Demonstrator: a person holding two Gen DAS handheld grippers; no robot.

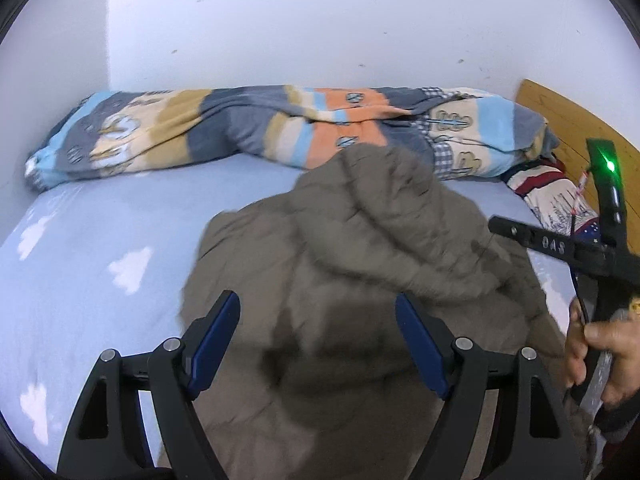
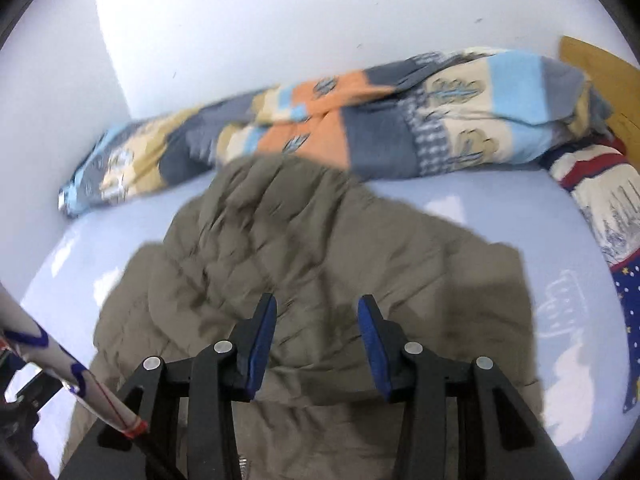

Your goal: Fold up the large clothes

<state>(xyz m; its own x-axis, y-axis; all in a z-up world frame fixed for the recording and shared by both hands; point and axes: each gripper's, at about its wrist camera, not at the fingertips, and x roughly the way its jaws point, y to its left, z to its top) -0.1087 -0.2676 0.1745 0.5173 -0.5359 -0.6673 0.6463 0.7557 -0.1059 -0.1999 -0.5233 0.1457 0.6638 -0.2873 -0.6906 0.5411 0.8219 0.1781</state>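
A large olive-brown padded jacket point(image 1: 360, 264) lies crumpled on the light blue bed sheet point(image 1: 100, 240); it also fills the middle of the right wrist view point(image 2: 320, 248). My left gripper point(image 1: 318, 312) is open, fingers wide apart, above the jacket's near part and holding nothing. My right gripper point(image 2: 317, 312) is open with a narrower gap, above the jacket's near middle, holding nothing. Part of the right gripper's frame and the hand that holds it point(image 1: 600, 336) show at the right edge of the left wrist view.
A rolled patchwork quilt point(image 1: 256, 128) lies along the white wall at the far side of the bed point(image 2: 360, 128). A patterned pillow point(image 2: 600, 208) and a wooden headboard point(image 1: 568, 120) are at the right. A white rod with red and blue bands point(image 2: 68, 384) crosses the lower left.
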